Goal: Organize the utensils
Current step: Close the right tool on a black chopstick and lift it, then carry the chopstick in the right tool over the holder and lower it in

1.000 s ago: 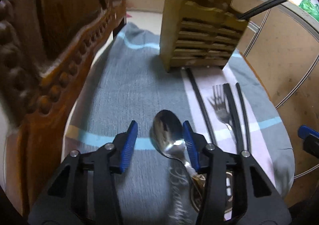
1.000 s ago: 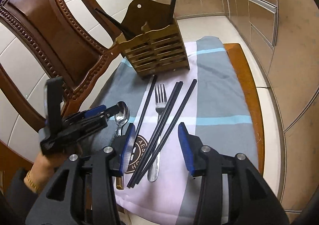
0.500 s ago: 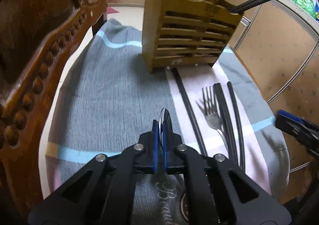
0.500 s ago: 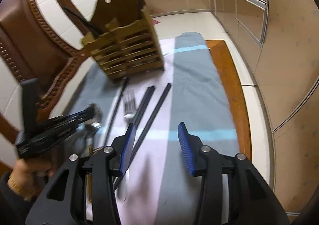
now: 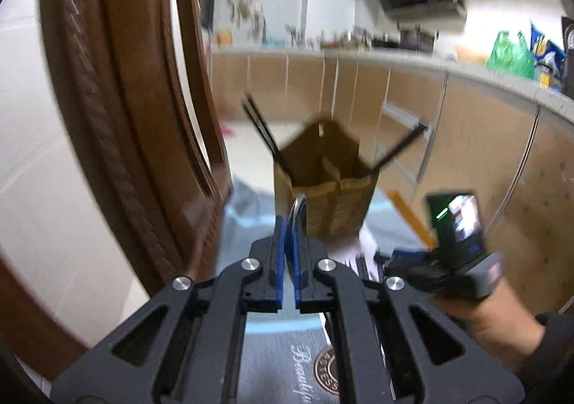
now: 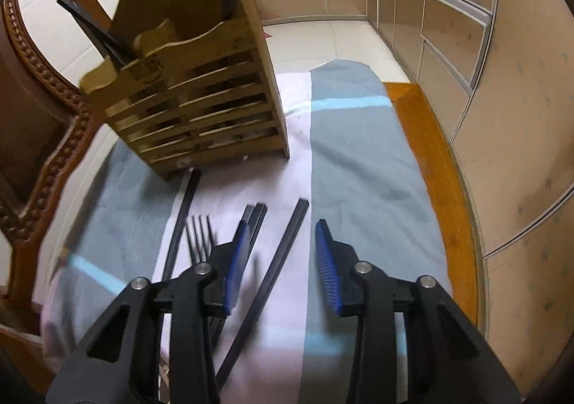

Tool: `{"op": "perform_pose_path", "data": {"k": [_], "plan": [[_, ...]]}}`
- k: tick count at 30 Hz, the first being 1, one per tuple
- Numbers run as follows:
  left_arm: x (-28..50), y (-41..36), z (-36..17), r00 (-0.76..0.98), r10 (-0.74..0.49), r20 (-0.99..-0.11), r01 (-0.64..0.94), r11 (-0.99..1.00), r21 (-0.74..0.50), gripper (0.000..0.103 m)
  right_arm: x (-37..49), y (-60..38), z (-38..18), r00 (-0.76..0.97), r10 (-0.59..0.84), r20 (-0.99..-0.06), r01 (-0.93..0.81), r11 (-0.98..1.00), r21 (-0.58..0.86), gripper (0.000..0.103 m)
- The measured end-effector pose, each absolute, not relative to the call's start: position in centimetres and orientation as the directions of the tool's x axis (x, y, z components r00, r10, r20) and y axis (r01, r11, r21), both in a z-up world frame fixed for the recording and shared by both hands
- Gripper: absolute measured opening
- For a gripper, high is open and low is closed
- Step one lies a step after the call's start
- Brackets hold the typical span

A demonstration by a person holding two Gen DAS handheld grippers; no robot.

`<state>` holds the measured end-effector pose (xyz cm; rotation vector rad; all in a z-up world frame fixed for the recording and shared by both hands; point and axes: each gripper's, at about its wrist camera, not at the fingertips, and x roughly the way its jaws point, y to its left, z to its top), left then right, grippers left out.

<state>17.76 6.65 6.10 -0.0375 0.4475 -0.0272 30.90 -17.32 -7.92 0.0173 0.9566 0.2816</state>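
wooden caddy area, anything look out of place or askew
Nothing is spilled or damaged. Four loose black chopsticks and a fork lie on the cloth before the wooden caddy; chopsticks already inside it lean out at splayed angles.

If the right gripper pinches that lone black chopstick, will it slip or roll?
Likely stiff and light. The chopstick looks square-edged, so rolling seems unlikely, but its smooth thin shaft may pivot in the right gripper, now open above the cloth.
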Motion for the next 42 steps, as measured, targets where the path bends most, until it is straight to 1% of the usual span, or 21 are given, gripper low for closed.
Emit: {"op": "perform_pose_path", "data": {"k": [3, 5, 6, 8, 11, 13, 18, 23, 26, 30, 35, 40, 42], "plan": [[16.4, 6.7, 7.8, 0.929, -0.025, -0.368, 0.012, 0.999, -0.037, 0.004, 32.0, -16.4, -9.0, 0.523, 0.203, -0.828, -0.224, 0.97, 0.096, 0.029], [15.8, 6.8, 8.5, 0.94, -0.013, -0.34, 0.007, 1.0, -0.018, 0.003, 32.5, -16.0, -9.9, 0.51, 0.177, -0.842, -0.224, 0.972, 0.068, 0.019], [15.5, 6.8, 8.7, 0.945, -0.006, -0.328, 0.003, 1.0, -0.01, 0.003, 32.6, -15.8, -10.0, 0.53, 0.158, -0.833, -0.228, 0.973, 0.039, 0.017], [15.4, 6.9, 8.7, 0.946, -0.012, -0.324, 0.01, 1.0, -0.008, 0.004, 32.8, -15.6, -10.0, 0.533, 0.154, -0.832, -0.24, 0.97, 0.026, 0.013], [15.2, 7.2, 8.5, 0.94, -0.03, -0.339, 0.023, 0.999, -0.025, 0.003, 32.8, -16.0, -9.7, 0.534, 0.196, -0.823, -0.254, 0.965, 0.065, 0.007], [15.1, 7.6, 8.5, 0.935, -0.047, -0.353, 0.035, 0.999, -0.042, 0.003, 32.2, -16.7, -8.5, 0.558, 0.214, -0.802, -0.254, 0.964, 0.08, 0.007], [15.8, 7.6, 8.0, 0.915, -0.086, -0.394, 0.054, 0.994, -0.093, 0.004, 28.1, -19.1, -2.6, 0.639, 0.305, -0.706, -0.283, 0.947, 0.152, 0.007], [16.5, 6.9, 7.7, 0.901, -0.072, -0.428, 0.038, 0.995, -0.089, 0.004, 22.9, -22.1, 2.8, 0.697, 0.421, -0.581, -0.358, 0.906, 0.228, 0.007], [16.4, 6.7, 7.6, 0.899, -0.058, -0.434, 0.022, 0.996, -0.086, 0.004, 20.5, -22.2, 5.8, 0.72, 0.442, -0.535, -0.388, 0.896, 0.217, 0.007], [16.1, 6.6, 7.8, 0.903, -0.041, -0.427, 0.007, 0.997, -0.081, 0.004, 18.4, -23.7, 7.8, 0.731, 0.475, -0.49, -0.408, 0.88, 0.244, 0.007], [15.3, 6.5, 8.3, 0.918, -0.017, -0.397, -0.01, 0.998, -0.067, 0.003, 15.5, -24.3, 10.2, 0.759, 0.501, -0.417, -0.428, 0.865, 0.261, 0.007], [15.2, 6.4, 8.4, 0.921, -0.012, -0.39, -0.015, 0.998, -0.066, 0.004, 13.6, -25.3, 12.1, 0.79, 0.501, -0.355, -0.43, 0.864, 0.262, 0.007], [15.2, 6.4, 8.4, 0.92, -0.012, -0.391, -0.015, 0.998, -0.064, 0.004, 13.0, -25.6, 12.7, 0.797, 0.496, -0.344, -0.432, 0.867, 0.249, 0.007]]}}
